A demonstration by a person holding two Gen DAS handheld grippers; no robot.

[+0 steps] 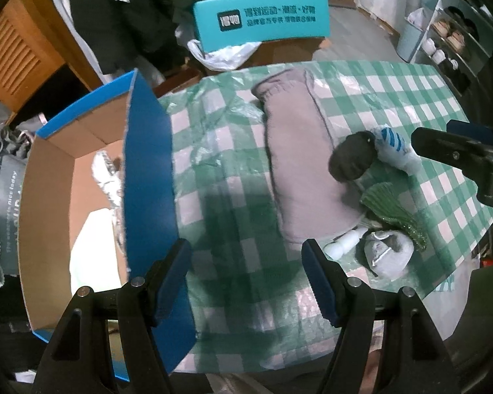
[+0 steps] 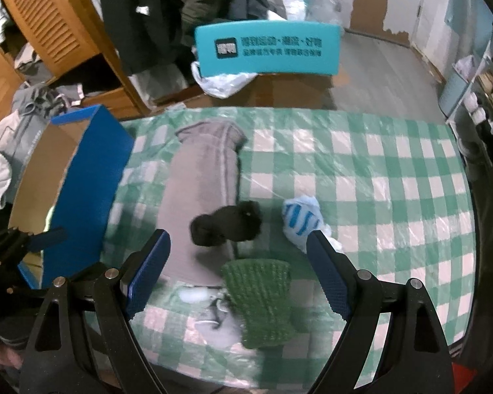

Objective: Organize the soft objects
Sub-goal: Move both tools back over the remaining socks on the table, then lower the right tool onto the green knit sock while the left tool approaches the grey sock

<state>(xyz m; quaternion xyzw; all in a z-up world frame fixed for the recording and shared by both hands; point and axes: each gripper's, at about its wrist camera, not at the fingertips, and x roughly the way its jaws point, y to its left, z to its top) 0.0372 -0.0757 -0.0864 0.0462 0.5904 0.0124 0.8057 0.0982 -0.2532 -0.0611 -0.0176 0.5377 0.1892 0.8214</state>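
Observation:
On the green-checked table cover lies a long grey garment (image 1: 299, 164) (image 2: 200, 193). By its near end sit a black rolled sock (image 1: 353, 157) (image 2: 228, 222), a white sock with blue stripes (image 1: 396, 146) (image 2: 302, 221), a green knitted piece (image 1: 394, 211) (image 2: 263, 298) and a grey sock bundle (image 1: 386, 252). My left gripper (image 1: 246, 279) hangs open over the bare cover beside the blue cardboard box (image 1: 148, 180), with nothing between its fingers. Over the socks and the green piece my right gripper (image 2: 238, 272) stands open, empty too; it also shows in the left wrist view as the right gripper (image 1: 457, 154).
The blue box (image 2: 92, 177) stands open at the table's left edge with light items inside. A teal printed box (image 1: 261, 16) (image 2: 266, 47) and a plastic bag (image 1: 223, 55) lie beyond the far edge. Dark clothes hang behind; shelves (image 1: 453, 39) stand at the right.

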